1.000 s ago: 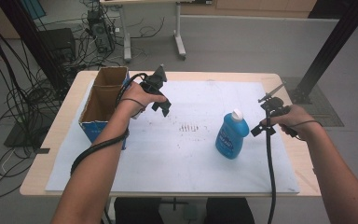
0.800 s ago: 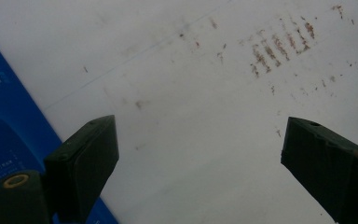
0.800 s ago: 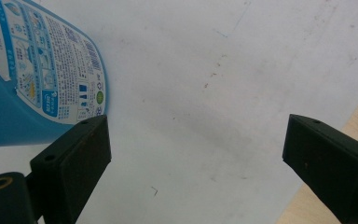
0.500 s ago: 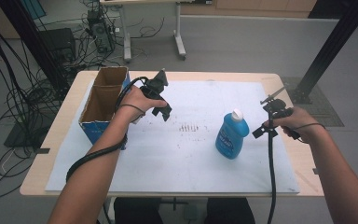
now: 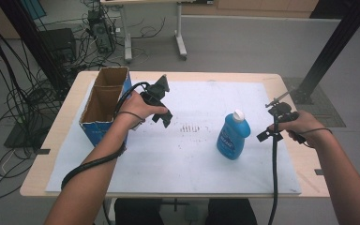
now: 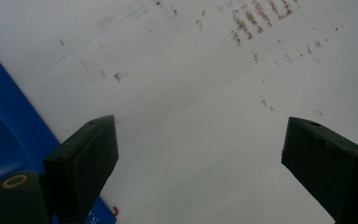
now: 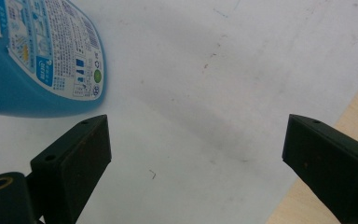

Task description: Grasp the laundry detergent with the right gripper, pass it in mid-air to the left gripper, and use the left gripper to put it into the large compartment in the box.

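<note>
A blue bottle (image 5: 233,136) with a white cap stands upright on the white sheet (image 5: 187,154), right of centre. My right gripper (image 5: 265,134) hovers just right of it, open and empty; the bottle's back label (image 7: 51,51) shows at the upper left of the right gripper view. A tall blue cardboard box (image 5: 104,105), open at the top, stands at the table's left. My left gripper (image 5: 163,118) hangs beside the box, open with nothing between its jaws; a blue wall of the box (image 6: 9,135) shows at the left of the left gripper view.
Brown specks (image 5: 191,127) mark the sheet's middle. The bare wooden table edge (image 5: 304,164) runs along the right of the sheet. Cables (image 5: 275,187) trail from both grippers toward the front edge. Desk legs and wiring (image 5: 98,33) stand on the floor beyond.
The left hand has shifted a little toward the front and right, away from the box. The right hand has moved slightly right and down. The bottle stays put.
</note>
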`<action>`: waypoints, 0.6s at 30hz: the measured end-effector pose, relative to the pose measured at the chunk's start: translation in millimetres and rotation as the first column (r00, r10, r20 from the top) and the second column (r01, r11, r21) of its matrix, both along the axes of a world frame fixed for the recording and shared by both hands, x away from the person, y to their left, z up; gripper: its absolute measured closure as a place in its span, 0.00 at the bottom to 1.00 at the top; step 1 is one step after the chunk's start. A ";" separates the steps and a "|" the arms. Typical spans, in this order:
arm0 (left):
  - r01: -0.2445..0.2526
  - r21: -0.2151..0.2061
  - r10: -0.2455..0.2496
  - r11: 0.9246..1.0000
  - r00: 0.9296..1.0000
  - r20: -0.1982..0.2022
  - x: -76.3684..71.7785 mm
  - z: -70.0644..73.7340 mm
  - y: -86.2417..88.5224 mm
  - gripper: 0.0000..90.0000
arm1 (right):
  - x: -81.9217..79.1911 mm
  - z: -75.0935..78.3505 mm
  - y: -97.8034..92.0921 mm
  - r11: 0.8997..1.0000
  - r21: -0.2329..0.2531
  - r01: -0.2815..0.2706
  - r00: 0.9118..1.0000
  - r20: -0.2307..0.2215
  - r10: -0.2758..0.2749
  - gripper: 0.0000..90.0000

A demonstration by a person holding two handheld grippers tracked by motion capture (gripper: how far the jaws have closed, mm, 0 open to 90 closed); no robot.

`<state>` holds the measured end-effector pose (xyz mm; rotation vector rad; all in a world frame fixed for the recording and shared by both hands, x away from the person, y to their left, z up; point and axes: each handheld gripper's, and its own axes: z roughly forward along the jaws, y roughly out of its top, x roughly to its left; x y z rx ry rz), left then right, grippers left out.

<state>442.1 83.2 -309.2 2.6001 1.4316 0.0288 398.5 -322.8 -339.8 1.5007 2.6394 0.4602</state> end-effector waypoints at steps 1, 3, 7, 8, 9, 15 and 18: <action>-0.003 -0.006 0.003 1.000 1.000 -0.001 -1.2 -0.7 0.1 0.12 | -1.5 0.2 -0.3 1.000 -0.003 -0.002 1.000 0.003 0.002 0.09; 0.004 -0.014 -0.004 1.000 1.000 -0.008 -2.8 -1.7 1.5 0.12 | -3.7 0.0 -1.0 1.000 0.001 -0.001 1.000 0.006 0.001 0.09; 0.006 -0.005 -0.006 1.000 1.000 -0.007 -6.6 -4.1 3.4 0.12 | -8.8 -1.6 -2.1 1.000 -0.001 -0.007 1.000 0.009 0.007 0.09; 0.008 -0.003 -0.008 1.000 1.000 -0.005 -8.2 -5.1 4.2 0.12 | -9.5 -1.9 -2.4 1.000 -0.004 -0.008 1.000 0.009 0.008 0.08; 0.009 0.001 -0.009 1.000 1.000 -0.004 -9.6 -6.2 4.9 0.12 | -10.4 -2.6 -2.8 1.000 -0.018 -0.008 1.000 0.013 0.008 0.08; 0.009 0.001 -0.009 1.000 1.000 -0.011 -17.0 -10.8 11.6 0.12 | -15.1 -4.9 -3.6 1.000 -0.022 -0.010 1.000 0.017 0.010 0.09; 0.018 -0.001 -0.018 1.000 1.000 -0.013 -24.2 -12.3 14.3 0.12 | -18.7 -6.1 -4.2 1.000 -0.011 -0.013 1.000 0.020 0.013 0.09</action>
